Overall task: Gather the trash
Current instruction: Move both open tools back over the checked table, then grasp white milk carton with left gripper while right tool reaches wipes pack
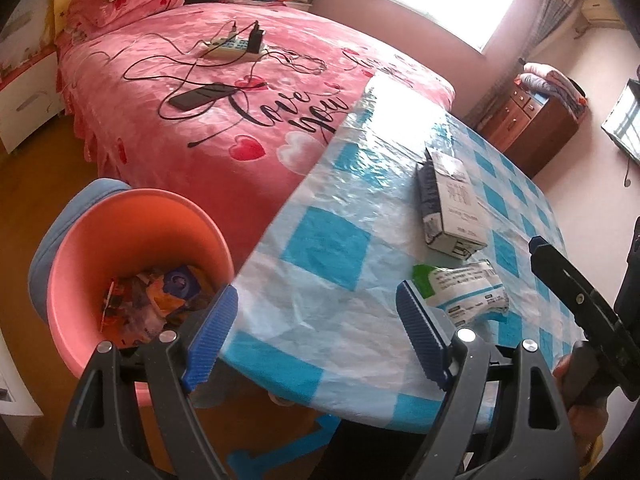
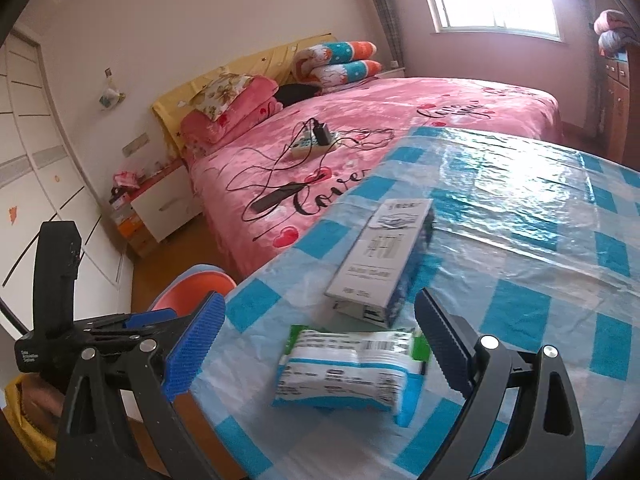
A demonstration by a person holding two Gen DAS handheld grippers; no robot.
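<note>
At the far left, off the surface's edge, stands the pink trash bin [image 1: 136, 264], low on the floor and already holding scraps of wrapper. The left gripper [image 1: 316, 340] hangs with its jaws spread wide and empty, straddling the near edge of the checked blue-and-white surface [image 1: 328, 240]. Further right lies the crumpled white-and-green wrapper [image 2: 352, 372], flat near that edge, its long axis running across the right gripper's line of sight. The right gripper [image 2: 320, 348] is also wide and empty, the wrapper sitting just ahead between its fingers (so this one looks the nearer and better placed). Just beyond the wrapper rests a small cardboard carton [image 2: 384, 260], lying on its side and pointing away toward the bed.
</note>
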